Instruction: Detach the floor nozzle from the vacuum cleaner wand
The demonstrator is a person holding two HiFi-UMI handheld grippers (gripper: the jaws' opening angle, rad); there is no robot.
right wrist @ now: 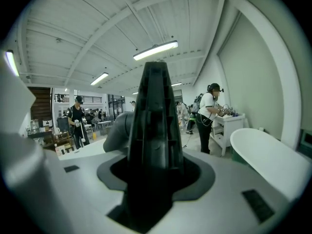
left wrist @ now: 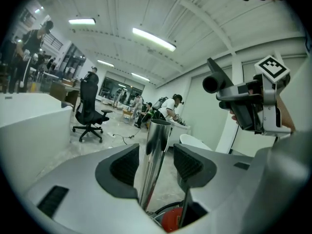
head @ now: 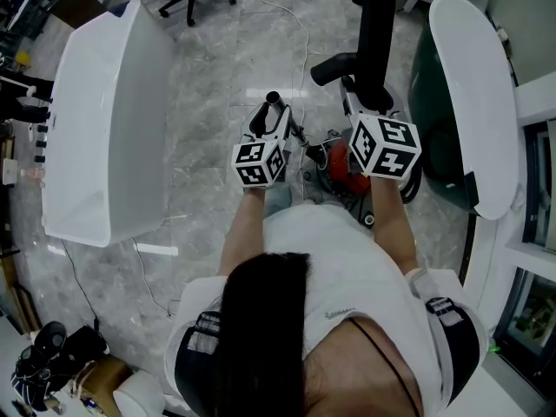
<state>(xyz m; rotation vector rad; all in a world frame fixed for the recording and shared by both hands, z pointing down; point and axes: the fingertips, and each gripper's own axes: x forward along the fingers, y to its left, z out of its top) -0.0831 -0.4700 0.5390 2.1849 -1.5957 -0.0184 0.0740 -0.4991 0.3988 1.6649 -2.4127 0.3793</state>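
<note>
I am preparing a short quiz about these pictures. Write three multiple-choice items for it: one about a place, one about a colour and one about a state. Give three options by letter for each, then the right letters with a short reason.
1. Where is the wand?
A between the right gripper's jaws
B between the left gripper's jaws
C in neither gripper

2. What colour is the vacuum body?
A blue
B yellow
C red

3. What is the state of the right gripper?
A shut on the nozzle
B open and empty
C shut on nothing

Key:
1 B: the left gripper view shows the shiny tube between the parted pads.
2 C: the head view shows a red body just below the two grippers.
3 A: the right gripper view shows the black nozzle filling the space between the jaws.
</note>
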